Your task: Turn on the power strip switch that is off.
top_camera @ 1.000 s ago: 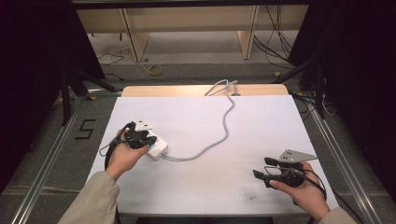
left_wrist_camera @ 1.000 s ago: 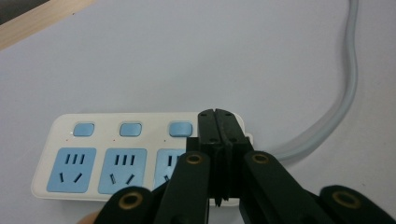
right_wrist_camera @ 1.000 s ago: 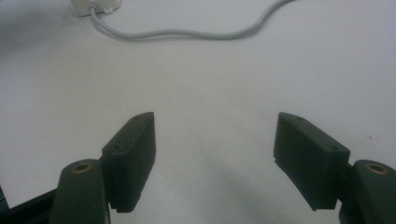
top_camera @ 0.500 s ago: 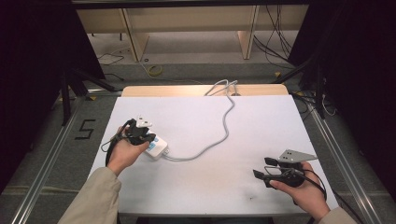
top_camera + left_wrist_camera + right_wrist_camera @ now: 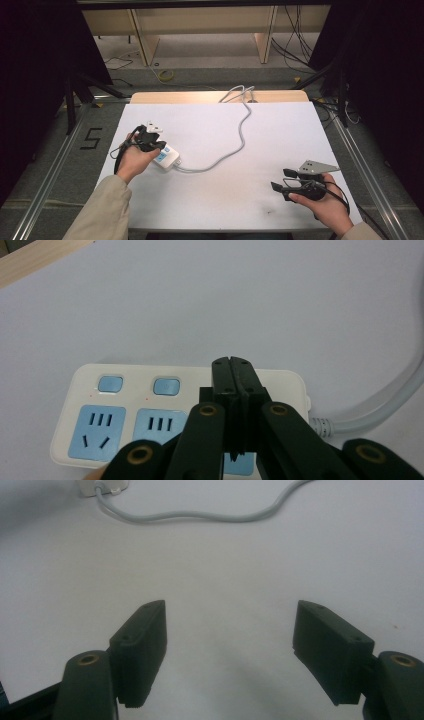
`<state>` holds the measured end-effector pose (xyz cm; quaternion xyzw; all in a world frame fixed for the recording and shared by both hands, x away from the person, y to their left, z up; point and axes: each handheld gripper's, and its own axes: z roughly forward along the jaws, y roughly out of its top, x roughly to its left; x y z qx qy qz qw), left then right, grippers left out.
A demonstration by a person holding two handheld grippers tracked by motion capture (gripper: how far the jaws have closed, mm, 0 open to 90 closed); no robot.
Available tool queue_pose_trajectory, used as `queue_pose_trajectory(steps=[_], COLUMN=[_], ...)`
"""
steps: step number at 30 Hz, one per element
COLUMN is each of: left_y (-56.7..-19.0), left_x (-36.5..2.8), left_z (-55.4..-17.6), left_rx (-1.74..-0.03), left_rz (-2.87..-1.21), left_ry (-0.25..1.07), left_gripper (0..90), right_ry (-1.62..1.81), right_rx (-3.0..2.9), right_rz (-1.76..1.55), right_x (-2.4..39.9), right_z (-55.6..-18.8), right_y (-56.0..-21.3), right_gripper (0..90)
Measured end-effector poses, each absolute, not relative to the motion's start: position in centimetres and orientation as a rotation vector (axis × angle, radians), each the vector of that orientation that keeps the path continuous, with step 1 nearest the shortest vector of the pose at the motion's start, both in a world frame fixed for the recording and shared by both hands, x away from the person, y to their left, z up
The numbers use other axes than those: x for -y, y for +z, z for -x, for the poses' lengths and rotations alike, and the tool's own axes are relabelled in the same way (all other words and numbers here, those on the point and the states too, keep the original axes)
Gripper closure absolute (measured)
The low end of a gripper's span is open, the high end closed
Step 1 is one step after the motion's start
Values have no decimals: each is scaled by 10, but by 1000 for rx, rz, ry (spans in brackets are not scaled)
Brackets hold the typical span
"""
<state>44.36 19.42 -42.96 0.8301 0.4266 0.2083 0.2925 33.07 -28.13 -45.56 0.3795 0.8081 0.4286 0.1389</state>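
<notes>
Since a second ago the left gripper (image 5: 159, 145) has barely shifted, holding over the white plastic power strip with pale blue sockets (image 5: 166, 157), and the right gripper (image 5: 284, 180) has kept its place near the counter's right front. In the left gripper view the left gripper's black jaws are pressed together above the strip, their tips over its third socket; whether they touch it I cannot tell. The strip lies on the white counter (image 5: 225, 200) at its left side. Its grey cable (image 5: 243, 127) snakes across to the far edge. The right gripper hovers with jaws spread wide over bare surface, well apart from the strip.
</notes>
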Motion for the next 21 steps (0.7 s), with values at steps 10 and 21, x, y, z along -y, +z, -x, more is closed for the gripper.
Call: queue_pose_trajectory(steps=[10,21], left_y=[-434,-437], left_x=[-194,-193], left_z=[-450,-454], left_rx=[-1153,-1161], left_rz=[-2219,-2236], left_ry=[555,551], left_gripper=[899,899], right_ry=[1239,1237], right_rx=[-2336,-2337], right_rz=[-1097,-1098], right_x=[281,281], right_z=[-331,-331], right_y=[-456,-456], right_gripper=[304,304])
